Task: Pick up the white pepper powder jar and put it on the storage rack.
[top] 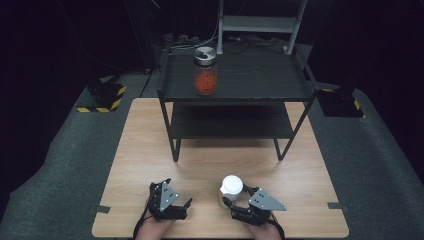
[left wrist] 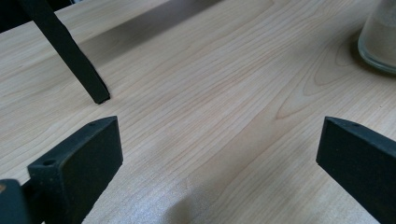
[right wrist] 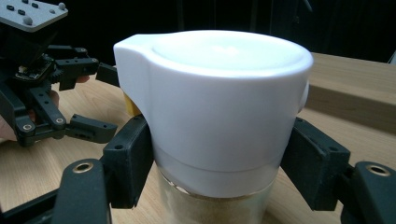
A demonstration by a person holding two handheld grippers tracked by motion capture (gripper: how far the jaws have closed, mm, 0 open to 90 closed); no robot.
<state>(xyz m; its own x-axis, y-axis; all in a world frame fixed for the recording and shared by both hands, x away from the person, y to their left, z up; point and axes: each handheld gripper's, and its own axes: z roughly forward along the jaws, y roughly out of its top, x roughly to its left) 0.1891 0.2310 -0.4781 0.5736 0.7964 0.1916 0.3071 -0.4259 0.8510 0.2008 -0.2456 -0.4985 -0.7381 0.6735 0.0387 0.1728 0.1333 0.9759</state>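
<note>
A small glass jar [top: 231, 186] with a white cap and sand-coloured contents stands near the front of the wooden table [top: 150, 150]. My right gripper [top: 231, 198] is shut on it. In the right gripper view the two black pads [right wrist: 128, 161] press the jar [right wrist: 219, 107] from both sides at the cap's lower edge. My left gripper [top: 178, 192] rests to the left of the jar, open, with bare wood between its jaws [left wrist: 219, 154]. The jar's glass base [left wrist: 380, 39] shows at the far right of the left gripper view. The left gripper [right wrist: 103, 100] also appears in the right gripper view.
A black two-shelf rack [top: 260, 82] stands at the table's far half; one leg [left wrist: 70, 51] is in the left gripper view. On its top shelf sits a glass jar [top: 205, 75] with red contents and a metal lid. Dark floor surrounds the table.
</note>
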